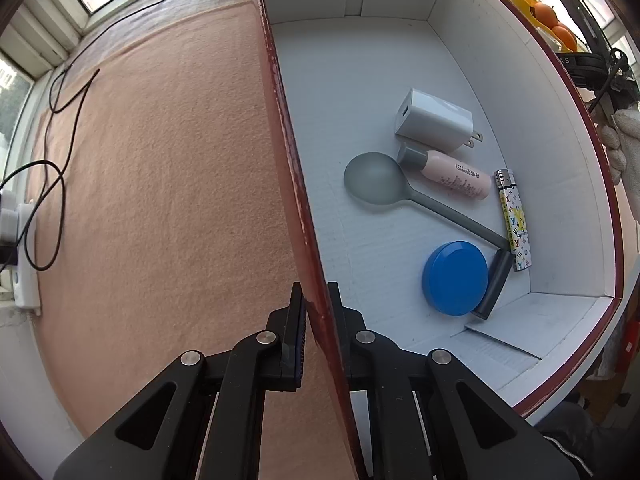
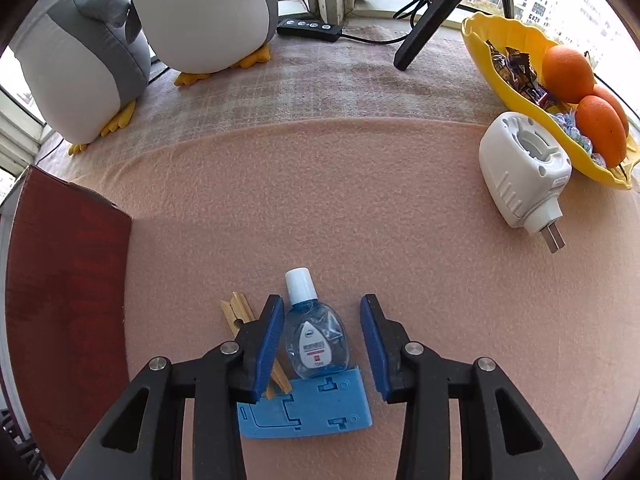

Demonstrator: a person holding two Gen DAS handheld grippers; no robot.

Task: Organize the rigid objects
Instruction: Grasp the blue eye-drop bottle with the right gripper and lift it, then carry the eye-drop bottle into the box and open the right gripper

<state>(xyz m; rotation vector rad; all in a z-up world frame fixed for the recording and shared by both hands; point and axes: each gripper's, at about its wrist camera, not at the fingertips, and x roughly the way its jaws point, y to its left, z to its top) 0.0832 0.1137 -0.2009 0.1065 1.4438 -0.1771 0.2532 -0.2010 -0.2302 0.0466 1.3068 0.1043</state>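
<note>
Two grippers at a storage box and an eye-drop bottle.
Left gripper (image 1: 316, 300) is clamped on the box wall (image 1: 280, 120); right gripper (image 2: 320, 320) has jaws apart, straddling the eye-drop bottle (image 2: 316, 332), wooden clothespin (image 2: 240, 312) at nine o'clock.

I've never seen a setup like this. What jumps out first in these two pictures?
Probably the right gripper poised over a small blue bottle on the peach cloth, its blue pads either side, a gap showing on the right. Next, the left gripper pinches the red wall of a white-lined box holding a spoon, a charger and a blue lid.
</note>
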